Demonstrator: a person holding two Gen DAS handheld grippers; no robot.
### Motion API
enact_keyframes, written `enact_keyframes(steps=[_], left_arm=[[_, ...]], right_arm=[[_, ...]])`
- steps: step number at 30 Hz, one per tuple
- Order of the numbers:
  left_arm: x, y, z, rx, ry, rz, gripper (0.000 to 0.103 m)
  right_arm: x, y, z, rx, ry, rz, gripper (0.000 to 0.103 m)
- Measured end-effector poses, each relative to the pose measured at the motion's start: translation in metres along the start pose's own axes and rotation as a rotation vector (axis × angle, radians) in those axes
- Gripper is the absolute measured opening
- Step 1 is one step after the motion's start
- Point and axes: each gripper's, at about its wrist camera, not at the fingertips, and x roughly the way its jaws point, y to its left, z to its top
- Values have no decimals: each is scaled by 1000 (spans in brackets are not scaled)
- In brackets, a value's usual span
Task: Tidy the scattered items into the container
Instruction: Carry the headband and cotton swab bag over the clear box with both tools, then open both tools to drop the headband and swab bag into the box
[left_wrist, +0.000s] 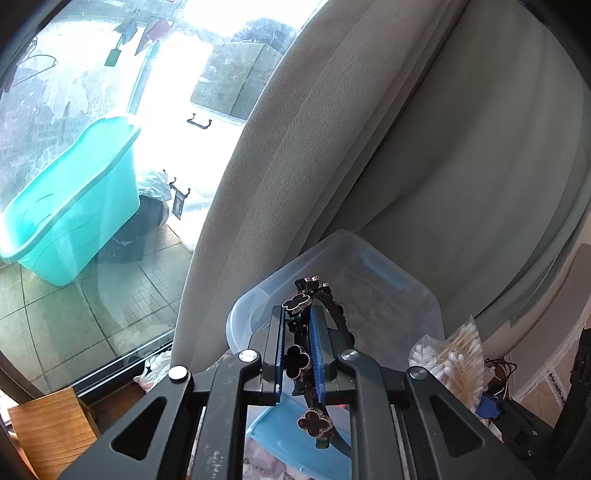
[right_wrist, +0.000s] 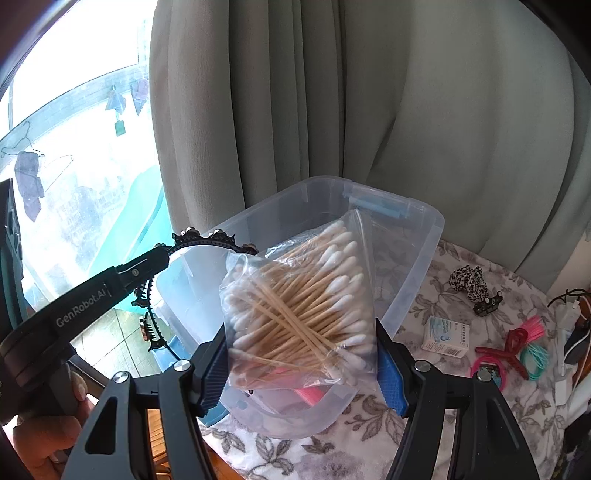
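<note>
The left gripper (left_wrist: 297, 350) is nearly closed, clamping a black clover headband (left_wrist: 314, 306) held above the near edge of the clear bin (left_wrist: 424, 295). The right gripper (right_wrist: 301, 354) stands wide, its pads pressing both sides of a bag of swabs (right_wrist: 295, 302) over the bin's (right_wrist: 417, 258) opening.

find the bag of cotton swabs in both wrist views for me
Left wrist: bag of cotton swabs at lower right, beside the clear container.
Right wrist: centre, gripped in the right gripper above the container.
Shared landmark: the clear container.
</note>
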Motion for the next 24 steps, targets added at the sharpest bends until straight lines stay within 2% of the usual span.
enact_keyframes(steps=[6, 24], left_arm=[[9, -1, -2, -7, 24, 20, 14], [14, -5, -1, 8, 43, 2, 19]], right_arm=[[6, 2, 1, -4, 14, 12, 71], [21, 0, 3, -4, 16, 26, 73]])
